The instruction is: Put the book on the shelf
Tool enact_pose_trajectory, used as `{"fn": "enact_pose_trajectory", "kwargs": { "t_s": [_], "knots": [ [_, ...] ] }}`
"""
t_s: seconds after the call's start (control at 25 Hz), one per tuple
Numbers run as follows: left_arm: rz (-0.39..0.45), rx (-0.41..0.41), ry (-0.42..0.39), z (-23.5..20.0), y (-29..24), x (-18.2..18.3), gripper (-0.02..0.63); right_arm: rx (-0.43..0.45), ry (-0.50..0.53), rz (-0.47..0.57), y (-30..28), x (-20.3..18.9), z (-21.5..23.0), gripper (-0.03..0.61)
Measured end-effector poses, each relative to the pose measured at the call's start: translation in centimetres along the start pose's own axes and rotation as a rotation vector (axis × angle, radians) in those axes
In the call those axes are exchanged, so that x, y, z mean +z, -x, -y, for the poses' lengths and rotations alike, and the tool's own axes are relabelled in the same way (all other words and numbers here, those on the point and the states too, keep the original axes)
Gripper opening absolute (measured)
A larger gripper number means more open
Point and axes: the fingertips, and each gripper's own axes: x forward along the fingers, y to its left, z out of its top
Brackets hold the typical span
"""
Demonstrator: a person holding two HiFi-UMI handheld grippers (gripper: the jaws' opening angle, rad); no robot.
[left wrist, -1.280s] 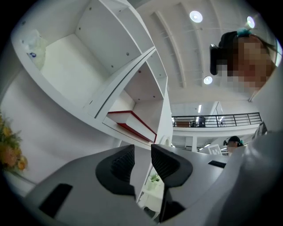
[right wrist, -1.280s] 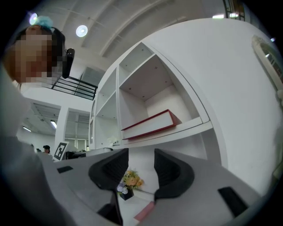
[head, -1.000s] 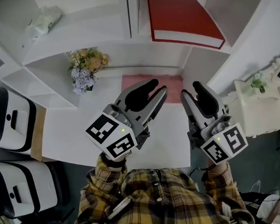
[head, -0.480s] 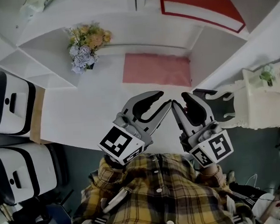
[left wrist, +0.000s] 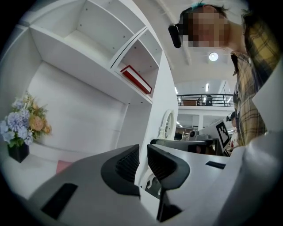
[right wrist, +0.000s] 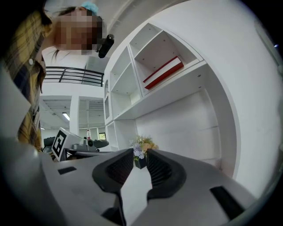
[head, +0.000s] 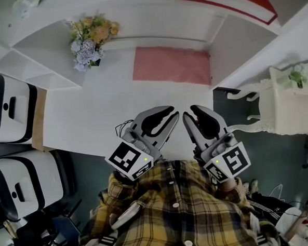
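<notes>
Head view: hand-held grippers, left (head: 174,112) and right (head: 190,114), level (empty jaws closing).

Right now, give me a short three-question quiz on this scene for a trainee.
1. True or false: the red book lies on the desk.
2. What stands at the far left of the desk? A flowers; B a lamp; C a mug.
3. Fill in: the mat on the desk is ____ in colour.
Key: 1 false, it lies up in a shelf compartment; 2 A; 3 pink.
</notes>
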Motion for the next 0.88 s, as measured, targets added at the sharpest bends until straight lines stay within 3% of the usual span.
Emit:
{"fn": "enact_pose_trajectory", "kwargs": {
  "t_s": [0.88],
  "knots": [
    [-0.034, -0.061, 0.037, 1.5, 0.0, -2.9, 0.025, -0.020, -0.021, -0.084, 0.4, -3.9, 0.1, 0.017]
  ]
}}
